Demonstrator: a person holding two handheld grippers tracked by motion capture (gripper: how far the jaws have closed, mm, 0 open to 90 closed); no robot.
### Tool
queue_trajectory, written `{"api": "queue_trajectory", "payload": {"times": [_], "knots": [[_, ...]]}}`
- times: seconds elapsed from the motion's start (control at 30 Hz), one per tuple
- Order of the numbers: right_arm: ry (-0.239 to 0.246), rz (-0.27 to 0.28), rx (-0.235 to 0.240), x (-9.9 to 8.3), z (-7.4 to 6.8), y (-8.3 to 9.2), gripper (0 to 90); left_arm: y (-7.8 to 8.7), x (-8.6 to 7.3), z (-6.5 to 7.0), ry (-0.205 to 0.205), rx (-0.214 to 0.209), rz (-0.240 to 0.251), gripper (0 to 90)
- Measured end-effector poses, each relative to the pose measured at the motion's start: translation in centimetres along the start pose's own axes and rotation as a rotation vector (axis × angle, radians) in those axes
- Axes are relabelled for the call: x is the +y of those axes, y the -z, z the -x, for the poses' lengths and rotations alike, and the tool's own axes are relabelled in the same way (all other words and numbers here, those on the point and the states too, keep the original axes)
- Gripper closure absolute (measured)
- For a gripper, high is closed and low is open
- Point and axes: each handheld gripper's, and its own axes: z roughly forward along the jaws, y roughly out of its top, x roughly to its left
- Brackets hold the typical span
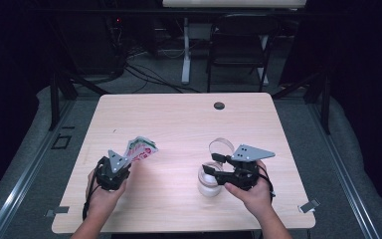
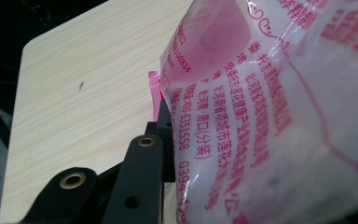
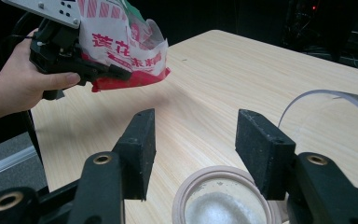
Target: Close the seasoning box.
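a plastic bag printed in red and pink, with a little green at its top, is held up off the table by the left gripper, whose jaws are clamped on it; in the left gripper view the bag bulges with white granules and presses against the one jaw that shows there. seen from the right gripper view, the bag hangs in the air on the far side of the table, its red bottom seam lowest, well apart from the jar.

the jar, clear with its mouth open, stands on the table near the person's right hand. the right gripper sits over it with its jaws apart; in the right gripper view the two black pads stand wide on either side of the jar rim without pressing on it, and white granules already lie inside. a clear curved piece, probably the jar's lid, rests just behind the jar.

as a judgement, the filling is partly done: some of the white stuff is in the jar, while the bag looks far from empty and is held off to the side. what seems left is to bring the bag over the mouth, tip more in if wanted, and close the jar.
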Motion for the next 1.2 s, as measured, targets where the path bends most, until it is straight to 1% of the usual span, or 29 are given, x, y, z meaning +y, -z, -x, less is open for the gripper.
{"api": "queue_trajectory", "payload": {"times": [0.07, 0.1, 0.13, 0.17, 0.2, 0.23, 0.27, 0.33, 0.4, 0.53, 0.57, 0.6, 0.63, 0.67, 0.7, 0.77, 0.8, 0.9, 0.93, 1.0, 1.03, 1.1, 1.2], "knots": [[-0.002, -0.001, 0.001, 0.0, 0.0, 0.0, 48.2, 0.0, -0.2, -0.2, 0.001, 0.005, -0.004, 75.6], [-0.002, -0.003, 0.001, -0.1, 0.0, 0.0, 48.4, -0.1, -0.5, -0.4, 0.010, 0.011, -0.007, 75.6], [-0.001, -0.005, 0.001, -0.1, 0.0, -0.1, 48.7, -0.2, -0.8, -0.7, 0.026, 0.015, -0.009, 75.5], [-0.002, -0.007, 0.006, -0.1, 0.0, -0.1, 49.1, -0.2, -1.1, -1.2, 0.045, 0.030, -0.007, 75.4], [-0.002, -0.007, 0.006, -0.1, 0.0, -0.1, 49.1, -0.2, -1.1, -1.2, 0.045, 0.030, -0.007, 75.4], [-0.001, -0.006, 0.004, -0.1, 0.0, -0.2, 49.1, -0.2, -1.4, -1.7, 0.076, 0.041, 0.001, 75.4], [-0.001, -0.006, 0.004, -0.1, 0.0, -0.2, 49.1, -0.2, -1.4, -1.7, 0.076, 0.041, 0.001, 75.4], [0.000, -0.006, 0.003, -0.1, 0.0, -0.2, 49.1, -0.2, -1.8, -2.4, 0.102, 0.060, 0.002, 75.3], [-0.001, -0.004, 0.002, -0.2, 0.0, -0.1, 49.1, -0.3, -2.3, -3.0, 0.136, 0.061, -0.004, 75.4], [0.001, 0.000, -0.006, -0.3, 0.0, -0.2, 49.2, -0.6, -3.0, -3.7, 0.161, 0.073, -0.026, 75.4], [0.002, 0.000, -0.009, -0.3, 0.0, -0.2, 49.2, -0.7, -3.2, -4.0, 0.177, 0.083, -0.028, 75.3], [0.002, 0.000, -0.009, -0.3, 0.0, -0.2, 49.2, -0.7, -3.2, -4.0, 0.177, 0.083, -0.028, 75.3], [0.003, -0.001, -0.011, -0.3, 0.1, -0.2, 49.3, -0.8, -3.4, -4.3, 0.189, 0.093, -0.031, 75.2], [0.003, -0.001, -0.011, -0.3, 0.1, -0.2, 49.3, -0.8, -3.4, -4.3, 0.189, 0.093, -0.031, 74.9], [0.002, -0.006, -0.012, -0.3, 0.1, -0.2, 50.4, -1.1, -3.7, -4.6, 0.197, 0.103, -0.048, 74.6], [0.002, -0.009, -0.009, -0.4, 0.1, -0.3, 50.4, -1.2, -3.8, -4.7, 0.202, 0.101, -0.055, 74.5], [0.001, -0.010, -0.012, -0.4, 0.1, -0.4, 50.4, -1.5, -4.0, -4.8, 0.214, 0.098, -0.068, 74.4], [-0.001, -0.008, -0.008, -0.4, 0.1, -0.4, 50.4, -1.7, -4.1, -4.7, 0.212, 0.100, -0.082, 74.4], [-0.001, -0.007, -0.005, -0.4, 0.0, -0.4, 50.4, -1.8, -4.1, -4.7, 0.217, 0.099, -0.086, 74.4], [-0.001, -0.009, -0.008, -0.4, 0.0, -0.4, 50.4, -2.1, -4.1, -4.5, 0.211, 0.104, -0.091, 74.4], [-0.004, -0.008, -0.005, -0.4, 0.0, -0.4, 50.4, -2.1, -4.0, -4.3, 0.198, 0.104, -0.095, 74.4], [-0.005, -0.010, -0.004, -0.5, 0.0, -0.4, 50.4, -2.2, -4.0, -4.3, 0.193, 0.105, -0.098, 74.4], [-0.009, -0.014, -0.001, -0.6, 0.1, -0.5, 50.7, -2.3, -4.1, -4.3, 0.198, 0.098, -0.101, 73.0]]}}
